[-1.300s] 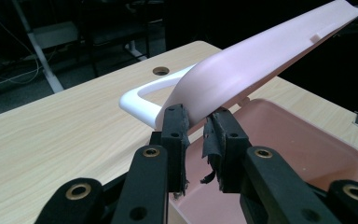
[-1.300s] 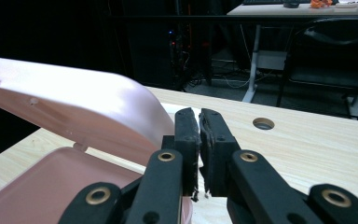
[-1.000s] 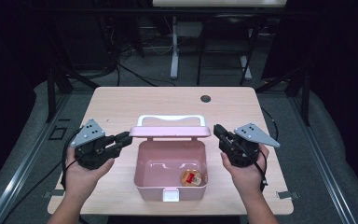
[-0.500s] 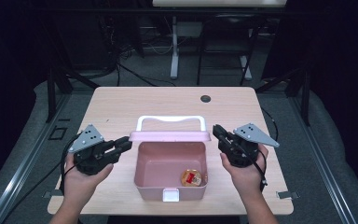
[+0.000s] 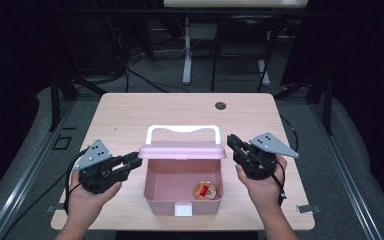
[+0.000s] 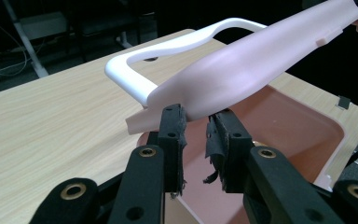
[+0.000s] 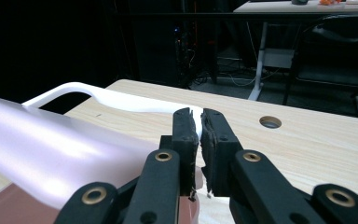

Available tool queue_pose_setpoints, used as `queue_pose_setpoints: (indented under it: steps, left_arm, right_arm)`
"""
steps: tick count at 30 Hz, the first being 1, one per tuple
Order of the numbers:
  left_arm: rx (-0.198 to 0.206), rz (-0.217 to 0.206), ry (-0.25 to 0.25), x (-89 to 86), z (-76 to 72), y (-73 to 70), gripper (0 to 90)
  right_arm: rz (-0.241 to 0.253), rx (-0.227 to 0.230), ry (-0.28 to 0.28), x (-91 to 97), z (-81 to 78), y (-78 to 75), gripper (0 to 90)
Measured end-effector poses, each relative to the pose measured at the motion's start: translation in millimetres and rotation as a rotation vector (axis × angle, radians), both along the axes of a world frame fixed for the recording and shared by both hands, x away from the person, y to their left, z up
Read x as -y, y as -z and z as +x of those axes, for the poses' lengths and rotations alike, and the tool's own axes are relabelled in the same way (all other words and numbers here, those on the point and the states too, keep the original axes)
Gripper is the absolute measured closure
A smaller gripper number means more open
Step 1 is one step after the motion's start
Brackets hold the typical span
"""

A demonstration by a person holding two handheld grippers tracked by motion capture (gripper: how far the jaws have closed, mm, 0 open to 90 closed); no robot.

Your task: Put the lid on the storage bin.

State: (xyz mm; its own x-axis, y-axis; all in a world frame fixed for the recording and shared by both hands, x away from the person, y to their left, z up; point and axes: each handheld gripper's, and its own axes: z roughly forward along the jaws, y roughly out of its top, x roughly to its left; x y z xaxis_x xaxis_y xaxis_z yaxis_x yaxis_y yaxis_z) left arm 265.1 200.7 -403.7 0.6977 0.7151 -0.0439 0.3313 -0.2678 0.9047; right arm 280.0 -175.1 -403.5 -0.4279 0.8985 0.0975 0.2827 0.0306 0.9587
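Sitting near the bench's near edge, centre, the pink box is seen w/ its lid raised halfway, white handle on the far side. The left gripper is at the lid's left end; its jaws have just been opening, stand slightly apart, w/ the lid's edge just above the tips, not pinched. The right gripper is at the lid's right end, jaws together on the handle's corner. A round red-and-gold item is seen inside the box, near-right.
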Motion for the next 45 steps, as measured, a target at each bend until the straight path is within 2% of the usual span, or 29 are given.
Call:
queue_pose_setpoints:
  steps: [31,45]
  left_arm:
    - [-0.034,0.025,0.019,-1.5,-16.1,23.2,74.5]
    - [-0.041,0.014,0.025,-3.0,-22.0,37.8,74.5]
  right_arm:
    - [-0.003,0.000,-0.005,-1.9,0.6,2.1,83.6]
    - [-0.001,0.000,-0.009,-1.6,1.4,3.2,82.7]
